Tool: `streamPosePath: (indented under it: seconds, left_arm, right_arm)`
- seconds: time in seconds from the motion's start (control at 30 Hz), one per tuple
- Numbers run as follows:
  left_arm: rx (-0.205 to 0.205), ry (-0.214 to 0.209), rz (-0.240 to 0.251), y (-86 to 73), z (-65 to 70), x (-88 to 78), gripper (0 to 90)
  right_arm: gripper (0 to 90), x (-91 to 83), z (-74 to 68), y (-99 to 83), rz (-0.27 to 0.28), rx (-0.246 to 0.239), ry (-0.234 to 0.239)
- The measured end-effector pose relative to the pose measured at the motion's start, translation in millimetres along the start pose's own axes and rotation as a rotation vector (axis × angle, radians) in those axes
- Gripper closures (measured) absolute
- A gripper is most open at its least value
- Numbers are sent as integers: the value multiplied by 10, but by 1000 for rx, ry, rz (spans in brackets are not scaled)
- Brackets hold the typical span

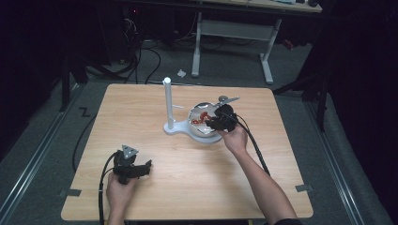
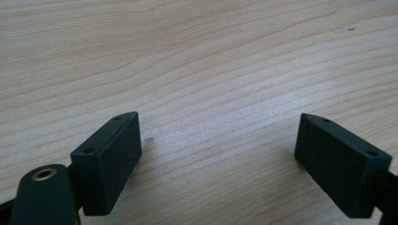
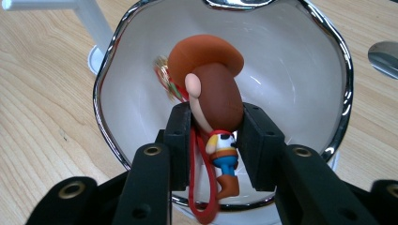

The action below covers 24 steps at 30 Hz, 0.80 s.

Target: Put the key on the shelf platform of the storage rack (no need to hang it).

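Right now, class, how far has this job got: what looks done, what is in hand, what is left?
Done: the right claw has closed on the cowboy figure. In hand: it holds the figure over the white bowl beside the white stand. Left: its destination is unclear. The left claw rests open over the table.

Setting: lab or workshop, dimly lit.
Wooden table point(image 1: 187, 187) on grey carpet; floor cables point(image 1: 141, 56); white-legged bench point(image 1: 234, 33) behind.

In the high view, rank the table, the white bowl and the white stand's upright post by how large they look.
1. Table, by far the largest.
2. White bowl.
3. Upright post, tall but thin. It covers less area than the bowl.
The right tool partly covers the bowl.
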<state>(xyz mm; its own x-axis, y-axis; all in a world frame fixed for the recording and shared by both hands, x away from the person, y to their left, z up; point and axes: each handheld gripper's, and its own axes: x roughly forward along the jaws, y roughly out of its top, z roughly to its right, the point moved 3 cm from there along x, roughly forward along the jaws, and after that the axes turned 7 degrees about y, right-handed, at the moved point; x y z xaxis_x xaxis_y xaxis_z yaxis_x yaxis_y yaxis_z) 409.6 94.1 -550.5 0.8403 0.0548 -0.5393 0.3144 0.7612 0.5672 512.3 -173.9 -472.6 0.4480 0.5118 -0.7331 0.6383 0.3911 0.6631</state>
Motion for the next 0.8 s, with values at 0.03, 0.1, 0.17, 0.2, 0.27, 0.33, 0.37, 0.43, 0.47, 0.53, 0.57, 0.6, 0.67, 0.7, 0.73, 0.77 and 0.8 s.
streamPosePath:
  seconds: [0.03,0.1,0.17,0.2,0.27,0.33,0.37,0.43,0.47,0.53,0.57,0.6,0.67,0.7,0.73,0.77,0.8]
  left_arm:
    - [-1,0,0,0,1,0,154]
    - [0,0,0,0,0,0,154]
    - [1,0,0,0,0,0,154]
    - [-1,1,0,0,1,0,154]
    - [0,0,0,0,0,0,154]
    - [0,0,0,0,0,0,154]
    - [-4,1,0,-1,2,0,154]
    - [-4,1,0,-1,2,0,154]
    - [-4,1,0,-1,2,0,154]
    - [-4,1,0,-1,2,0,154]
    - [-4,1,0,-1,2,0,154]
    - [-4,1,0,-1,3,0,154]
    - [-4,1,0,-1,2,0,154]
    - [-4,1,0,-1,3,0,154]
    - [-4,1,0,-1,2,0,154]
    - [-4,1,0,-1,2,0,154]
    - [-3,1,1,-1,2,0,154]
  right_arm:
    - [647,3,0,-1,1,1,-1]
    - [591,-15,-2,5,14,-4,-5]
    - [554,-47,-7,11,23,-8,-8]
    - [545,-73,-12,15,30,-14,-7]
    - [526,-126,-19,19,44,-25,-5]
    - [513,-197,-26,22,63,-32,-2]
    - [511,-212,-22,23,71,-40,-3]
    - [505,-285,-16,15,93,-41,-4]
    - [503,-318,-9,6,102,-39,-2]
    - [503,-385,16,-21,114,-34,-3]
    - [502,-413,32,-32,119,-35,-5]
    - [502,-442,48,-44,125,-33,-8]
    - [497,-494,77,-65,140,-25,-7]
    - [495,-528,95,-78,145,-25,-6]
    - [494,-558,104,-89,147,-22,-10]
    - [493,-585,111,-98,154,-22,-9]
    - [492,-623,120,-108,160,-24,-10]
